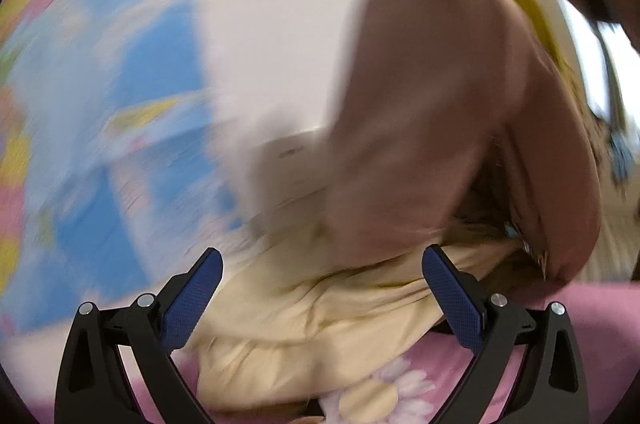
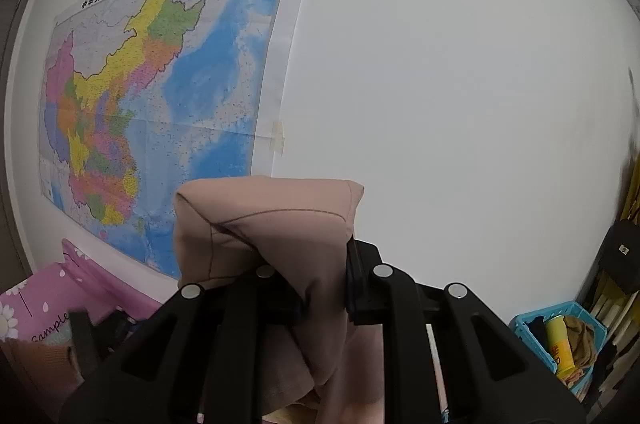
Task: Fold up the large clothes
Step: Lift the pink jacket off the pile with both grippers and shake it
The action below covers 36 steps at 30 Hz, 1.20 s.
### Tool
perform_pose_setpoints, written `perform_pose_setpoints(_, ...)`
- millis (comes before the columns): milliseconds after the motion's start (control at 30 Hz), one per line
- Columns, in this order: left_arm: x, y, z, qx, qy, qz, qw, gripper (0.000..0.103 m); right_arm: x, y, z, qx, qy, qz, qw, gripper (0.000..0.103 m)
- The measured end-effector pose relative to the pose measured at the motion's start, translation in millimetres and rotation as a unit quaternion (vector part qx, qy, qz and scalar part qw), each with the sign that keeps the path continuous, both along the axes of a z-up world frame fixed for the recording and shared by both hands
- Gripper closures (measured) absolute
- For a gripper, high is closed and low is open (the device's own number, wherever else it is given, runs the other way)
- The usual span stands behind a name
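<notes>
The right tongs [image 2: 320, 288] are clamped on a bunched fold of the dusty-pink garment [image 2: 268, 220], the cloth puffing up above the black fingers and trailing down beneath them, lifted clear with the wall behind it. The left tongs [image 1: 320, 260] stand wide apart and hold nothing; their blue pads [image 1: 192, 300] frame a cream-yellow cloth [image 1: 320, 308] lying on the pink flowered bedsheet [image 1: 404, 384], while the same pink garment [image 1: 432, 128] hangs in a long drape just beyond them, to the right of centre. That left view is smeared with motion blur, so fine detail of the hem or seams cannot be made out. The step in hand looks like spreading the garment out before any fold: I judge the free left tongs should go for a matching edge or corner of the hanging cloth, level with the right grip, taking one layer only and not the cream cloth under it. Then both should draw apart until the fabric hangs flat, without jerking it from the right grip. Farther off, a blue basket [image 2: 560, 340] of odds and ends sits low at the right, and a colourful wall map [image 2: 160, 104] covers the white wall behind.
</notes>
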<state>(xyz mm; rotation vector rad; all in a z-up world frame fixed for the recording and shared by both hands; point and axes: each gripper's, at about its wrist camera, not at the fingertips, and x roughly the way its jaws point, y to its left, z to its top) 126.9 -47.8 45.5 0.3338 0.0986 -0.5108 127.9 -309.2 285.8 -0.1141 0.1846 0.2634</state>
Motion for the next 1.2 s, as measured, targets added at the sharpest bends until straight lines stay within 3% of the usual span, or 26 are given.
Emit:
perform_pose_setpoints(67,5.5,-30.2,-8.4,0.041,-0.042,0.002,0.9983,0.006,-2.7,-3.1,-0.5,0.003,0.004,0.005,1.0,0.088)
perform_pose_setpoints(133,19.2,-46.1,-11.5,0.059,-0.052,0.021,0.9967,0.006,-3.8,-2.7,-2.4,0.004,0.008,0.011,1.0,0.088)
perform_pose_setpoints(233,44.1,-54.0,-10.7,0.045,-0.039,0.027,0.9979,0.006,-6.9,-4.2,-5.8,0.005,0.01,0.018,1.0,0.088)
perform_pose_setpoints(300,55.6,-58.9,-10.2,0.041,-0.032,0.017,0.9985,0.024,-8.2,-6.0,-8.8,0.003,0.011,0.015,1.0,0.088)
perform_pose_setpoints(367,65.3,-62.3,-4.8,0.034,-0.003,0.005,0.9994,0.083,-9.9,-10.5,-9.7,0.004,0.012,0.008,1.0,0.088)
perform_pose_setpoints(433,70.5,-58.4,8.8,0.006,0.017,0.008,0.9998,0.089,-15.5,-18.6,-5.6,0.008,0.008,-0.007,1.0,0.088)
perform_pose_setpoints(600,52.6,-12.3,94.0,-0.123,-0.004,-0.008,0.9923,0.091,-56.0,-48.7,36.3,0.024,-0.036,-0.035,0.998,0.089)
perform_pose_setpoints(733,11.5,25.7,164.8,-0.184,-0.041,-0.03,0.9815,0.09,-114.3,-59.6,83.3,0.023,-0.094,-0.044,0.994,0.089)
perform_pose_setpoints(800,-24.1,42.5,195.2,-0.193,-0.077,-0.026,0.9778,0.09,-144.1,-58.8,99.5,0.021,-0.118,-0.036,0.992,0.089)
perform_pose_setpoints(967,-112.4,87.6,242.1,-0.209,-0.117,-0.004,0.9708,0.089,-214.5,-53.6,119.5,0.027,-0.143,-0.001,0.989,0.087)
perform_pose_setpoints(1067,-177.2,110.7,260.1,-0.196,-0.134,0.028,0.971,0.088,-240.6,-52.8,114.1,0.058,-0.129,0.038,0.989,0.085)
perform_pose_setpoints(1200,-239.1,136.5,265.1,-0.151,-0.141,0.084,0.9749,0.088,-267.0,-37.5,91.9,0.102,-0.089,0.11,0.985,0.085)
